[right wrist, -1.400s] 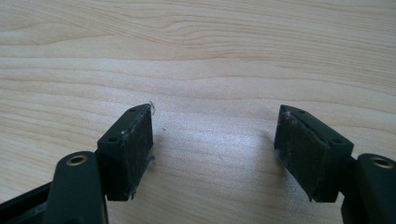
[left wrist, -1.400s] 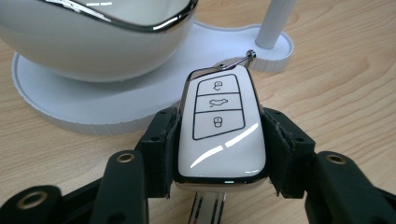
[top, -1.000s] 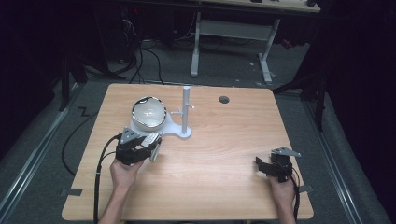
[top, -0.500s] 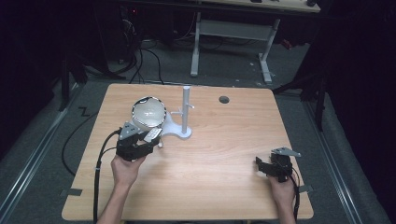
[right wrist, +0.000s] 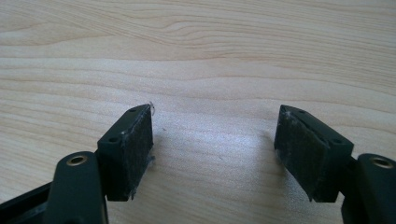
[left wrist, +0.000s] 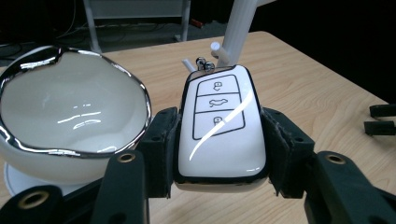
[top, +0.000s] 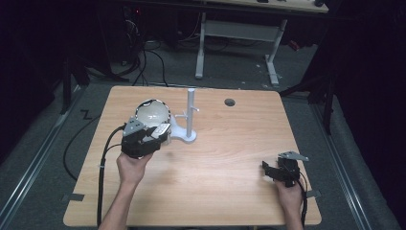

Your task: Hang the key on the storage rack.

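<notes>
Left gripper view: left tongs [left wrist: 219, 154] clamp a white car key fob [left wrist: 219, 126], held above the tabletop [left wrist: 317, 93] beside the white bowl [left wrist: 70, 116], near the white stand [top: 190, 115]. Pickup appears complete; placement remains. Right tongs [right wrist: 212, 149] rest open, empty.

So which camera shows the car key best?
The left gripper view: the car key sits big and close, clamped between the left gripper pads, its three buttons clear. In the high view that gripper hides the key. The right gripper view faces the table.

Wooden table [top: 230, 153]: white stand [top: 187, 134], bowl [top: 152, 114]
</notes>
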The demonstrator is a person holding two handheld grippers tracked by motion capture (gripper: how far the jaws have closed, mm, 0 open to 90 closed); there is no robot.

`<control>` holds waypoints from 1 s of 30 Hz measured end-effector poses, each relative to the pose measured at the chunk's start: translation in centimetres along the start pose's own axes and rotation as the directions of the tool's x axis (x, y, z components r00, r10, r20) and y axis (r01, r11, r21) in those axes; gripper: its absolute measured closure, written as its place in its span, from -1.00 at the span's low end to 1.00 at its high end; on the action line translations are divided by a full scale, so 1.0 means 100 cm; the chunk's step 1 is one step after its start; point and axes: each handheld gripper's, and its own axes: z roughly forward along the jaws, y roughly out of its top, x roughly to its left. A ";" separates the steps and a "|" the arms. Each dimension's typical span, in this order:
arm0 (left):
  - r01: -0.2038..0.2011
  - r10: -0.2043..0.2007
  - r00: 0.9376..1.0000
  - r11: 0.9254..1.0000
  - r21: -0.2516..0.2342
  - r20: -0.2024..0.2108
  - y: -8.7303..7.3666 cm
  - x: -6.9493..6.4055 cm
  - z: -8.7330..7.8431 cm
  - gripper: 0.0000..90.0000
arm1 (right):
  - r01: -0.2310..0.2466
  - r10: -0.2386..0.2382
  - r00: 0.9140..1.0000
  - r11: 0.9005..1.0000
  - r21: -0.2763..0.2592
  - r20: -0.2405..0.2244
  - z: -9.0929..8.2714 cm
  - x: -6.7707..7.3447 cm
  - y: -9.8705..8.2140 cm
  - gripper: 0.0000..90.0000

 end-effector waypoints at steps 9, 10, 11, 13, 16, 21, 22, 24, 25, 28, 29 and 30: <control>0.001 -0.001 1.000 1.000 -0.019 -0.003 0.015 -0.001 0.002 0.12 | 0.000 0.000 1.000 1.000 0.000 -0.001 0.000 0.000 0.000 -0.37; 0.003 -0.004 1.000 1.000 -0.025 -0.004 0.017 -0.001 0.003 0.12 | 0.000 0.000 1.000 1.000 0.000 -0.001 0.000 0.000 0.000 -0.37; 0.005 -0.006 1.000 1.000 -0.024 -0.005 0.018 0.000 0.004 0.12 | 0.000 0.000 1.000 1.000 0.000 -0.002 0.000 0.000 0.000 -0.37; 0.014 -0.015 1.000 0.999 -0.030 -0.006 0.021 0.001 0.005 0.12 | 0.000 0.000 1.000 1.000 0.000 -0.002 0.000 0.000 0.000 -0.37; 0.024 -0.024 1.000 0.999 -0.039 -0.007 0.024 0.002 0.005 0.12 | 0.000 0.000 1.000 1.000 0.000 -0.002 0.000 0.000 0.000 -0.37; 0.036 -0.036 0.999 0.997 -0.063 -0.006 0.033 0.003 0.005 0.12 | 0.000 0.000 1.000 1.000 0.000 -0.001 0.000 0.000 0.000 -0.37; 0.034 -0.034 0.999 0.997 -0.065 -0.006 0.034 0.003 0.005 0.12 | 0.000 0.000 1.000 1.000 0.000 -0.002 0.000 0.000 0.000 -0.37; 0.030 -0.031 1.000 0.997 -0.067 -0.006 0.036 0.002 0.006 0.12 | 0.001 -0.001 1.000 1.000 0.000 -0.002 0.000 0.000 0.000 -0.37; 0.027 -0.028 1.000 0.997 -0.069 -0.005 0.037 0.002 0.006 0.12 | 0.001 -0.001 1.000 1.000 0.000 -0.002 0.000 0.000 0.000 -0.37; 0.021 -0.020 1.000 0.997 -0.074 0.005 0.042 -0.002 0.009 0.12 | 0.000 0.000 1.000 1.000 0.000 -0.002 0.000 0.000 0.000 -0.37; 0.017 -0.017 1.000 0.997 -0.073 0.005 0.043 -0.003 0.010 0.12 | 0.000 0.000 1.000 1.000 0.000 -0.002 0.000 0.000 0.000 -0.37; 0.015 -0.015 1.000 0.997 -0.072 0.007 0.044 -0.003 0.010 0.12 | 0.000 0.000 1.000 1.000 0.000 -0.002 0.000 0.000 0.000 -0.37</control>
